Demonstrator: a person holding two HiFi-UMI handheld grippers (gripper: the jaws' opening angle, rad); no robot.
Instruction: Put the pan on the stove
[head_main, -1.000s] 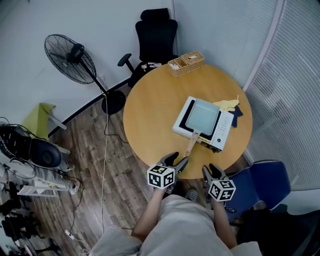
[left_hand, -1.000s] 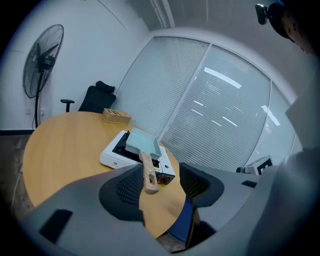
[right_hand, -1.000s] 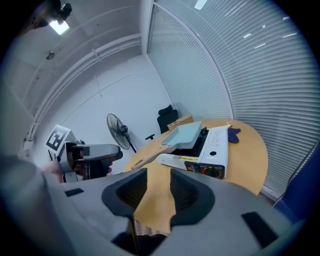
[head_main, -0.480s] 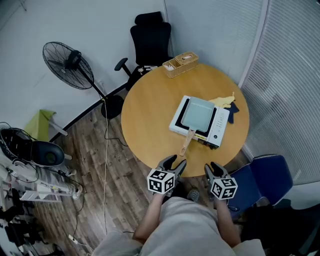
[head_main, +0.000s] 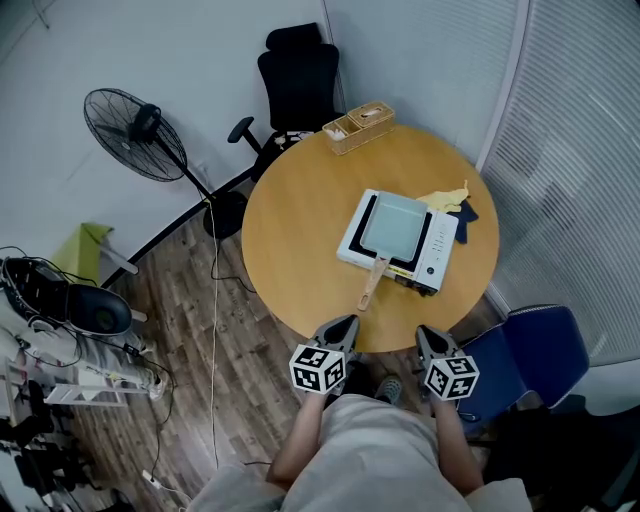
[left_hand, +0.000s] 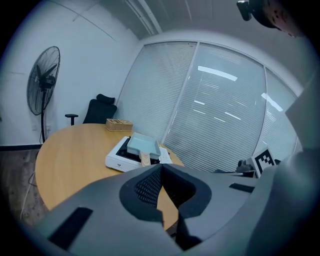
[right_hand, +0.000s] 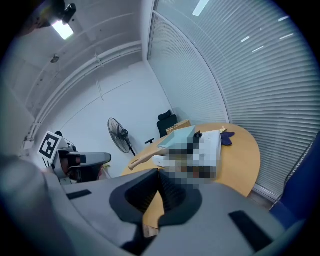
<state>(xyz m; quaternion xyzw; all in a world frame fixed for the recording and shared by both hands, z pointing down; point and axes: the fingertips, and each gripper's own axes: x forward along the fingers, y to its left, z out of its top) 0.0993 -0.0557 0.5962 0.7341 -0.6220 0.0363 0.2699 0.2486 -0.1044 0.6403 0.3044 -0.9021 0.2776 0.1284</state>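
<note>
Head view: a round wooden surface (head_main: 300, 230) seen from above. The pale blue square pan (head_main: 398, 222) sits on the white portable stove (head_main: 352, 243) right of centre, where it also lay in the earlier pictures. Its wooden handle (head_main: 372, 285) points toward the person. The left tongs (head_main: 343, 325) and right tongs (head_main: 428, 336) hang at the near rim, well apart from the pan. Both have just been closing, and their tips now meet on nothing. With the pan placed and both tongs empty, the task looks done.

The near half of the surface is bare, so there is open room between the rim and the stove. A wooden box (head_main: 358, 126) sits at the far rim. A yellow cloth (head_main: 445, 200) and a dark cloth (head_main: 468, 212) lie just beside the stove's right end. A blue chair (head_main: 530, 350) crowds the right tongs' side, and a standing fan (head_main: 130, 122) is well off to the left.

Left gripper view: the two pads are pressed together, tip to tip, with only the bare surface behind them. The pan sits on the stove beyond, the handle toward the camera.

Right gripper view: the pads again meet with nothing held. The pan and its handle show beyond the near rim. Window blinds curve close behind the far edge.
</note>
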